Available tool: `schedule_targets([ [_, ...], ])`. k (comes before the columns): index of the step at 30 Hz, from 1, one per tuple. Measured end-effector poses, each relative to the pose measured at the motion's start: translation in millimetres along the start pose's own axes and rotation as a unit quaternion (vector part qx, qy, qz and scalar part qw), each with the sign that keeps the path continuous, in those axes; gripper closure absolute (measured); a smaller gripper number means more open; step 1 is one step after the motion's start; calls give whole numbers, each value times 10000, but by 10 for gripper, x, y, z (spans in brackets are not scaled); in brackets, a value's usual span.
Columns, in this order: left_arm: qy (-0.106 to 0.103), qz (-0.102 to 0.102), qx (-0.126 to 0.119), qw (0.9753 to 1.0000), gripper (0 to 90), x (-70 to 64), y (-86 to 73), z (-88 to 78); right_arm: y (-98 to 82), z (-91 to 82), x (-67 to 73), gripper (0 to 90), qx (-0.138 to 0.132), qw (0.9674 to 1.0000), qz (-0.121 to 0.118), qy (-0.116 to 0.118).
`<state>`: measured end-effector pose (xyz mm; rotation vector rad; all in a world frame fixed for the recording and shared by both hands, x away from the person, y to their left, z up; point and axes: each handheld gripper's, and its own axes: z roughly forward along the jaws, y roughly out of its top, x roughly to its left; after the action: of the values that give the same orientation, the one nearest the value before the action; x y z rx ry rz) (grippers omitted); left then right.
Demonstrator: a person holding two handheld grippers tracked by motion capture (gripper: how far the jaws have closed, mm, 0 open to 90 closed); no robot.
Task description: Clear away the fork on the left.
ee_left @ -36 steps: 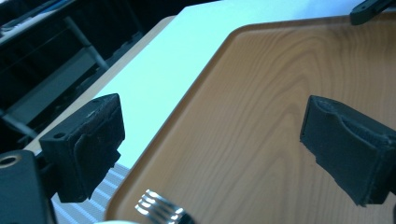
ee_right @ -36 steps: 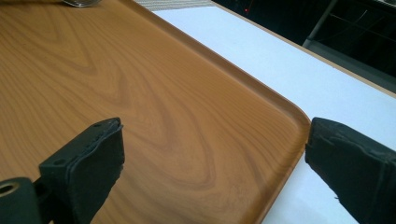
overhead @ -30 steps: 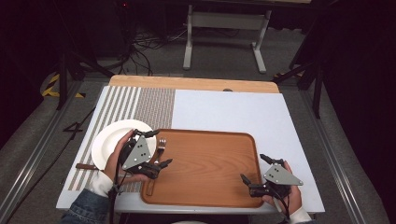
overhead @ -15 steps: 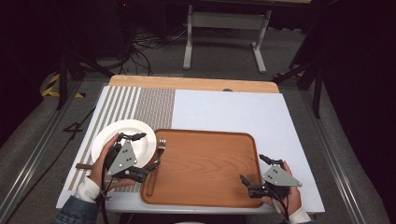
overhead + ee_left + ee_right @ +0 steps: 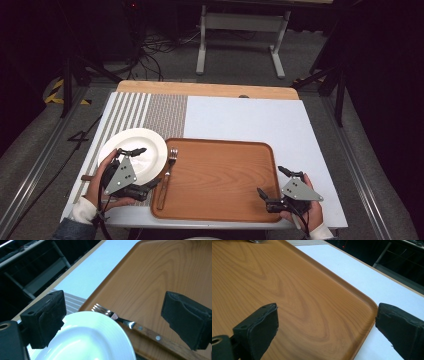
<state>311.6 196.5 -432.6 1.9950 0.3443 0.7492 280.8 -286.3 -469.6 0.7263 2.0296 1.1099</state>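
Note:
A white plate [image 5: 134, 150] sits on the striped placemat [image 5: 150, 110], left of a wooden tray [image 5: 220, 175]. A fork [image 5: 167, 172] with a wooden handle lies along the tray's left edge, tines pointing away from me. My left gripper [image 5: 150, 166] hovers open over the plate's near right rim, beside the fork. Between its jaws I see the plate [image 5: 87, 340], the fork [image 5: 120, 320] and the tray [image 5: 155, 277]. My right gripper [image 5: 270, 180] is open at the tray's near right corner, straddling the tray's rim [image 5: 359, 297] with nothing held.
The tray rests on a white table top [image 5: 250, 117] with a wooden strip along the far edge. A brown handle [image 5: 86, 177] pokes out left of my left hand. Beyond the table are a dark floor, cables and a metal stand.
My left gripper has slid left, from over the fork and the tray's edge to over the plate's near rim. The fork stays where it lay. The right gripper has not moved.

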Motion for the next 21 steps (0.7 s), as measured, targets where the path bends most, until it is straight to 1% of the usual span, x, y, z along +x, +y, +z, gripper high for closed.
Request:
schedule_targets([
  [2, 38, -49, 19, 10000, 67, -3, -43, -29, -1, -3, 0, 56, 0, 10000, 7, -11],
  [4, 59, -113, -19, 9999, 63, -12, -81, -60, 0, -6, 5, 56, -1, 10000, 11, -10],
  [6, 54, -180, -29, 9998, 63, -16, -118, -84, 1, -11, 12, 56, 12, 10000, -34, -13],
  [9, 109, -257, 78, 9996, 64, -22, -197, -118, -3, -17, 19, 56, 18, 10000, -52, -10],
  [10, 160, -325, 97, 9993, 64, -28, -232, -135, -4, -19, 22, 56, 18, 10000, -18, -14],
  [12, 153, -563, 19, 9983, 66, -36, -314, -176, -13, -29, 20, 56, 18, 10000, -16, -4],
  [13, 193, -585, 53, 9981, 66, -49, -339, -189, -16, -34, 16, 56, 18, 10000, -25, -6],
  [14, 242, -548, 107, 9981, 63, -56, -352, -199, -17, -38, 9, 56, 8, 10000, -36, -27],
  [15, 276, -557, 107, 9980, 61, -58, -372, -220, -16, -41, 8, 56, -14, 10000, -1, -24],
  [16, 288, -620, 90, 9976, 61, -57, -386, -237, -16, -44, 2, 56, -23, 10000, -4, -20],
  [18, 326, -646, 71, 9974, 60, -53, -404, -266, -15, -42, 8, 56, -23, 10000, -2, -9],
  [19, 296, -676, 37, 9973, 58, -49, -409, -276, -15, -43, 17, 56, -16, 10000, -27, 2],
  [21, 301, -692, 36, 9971, 57, -46, -409, -272, -13, -50, 24, 56, -16, 10000, -46, -18],
])
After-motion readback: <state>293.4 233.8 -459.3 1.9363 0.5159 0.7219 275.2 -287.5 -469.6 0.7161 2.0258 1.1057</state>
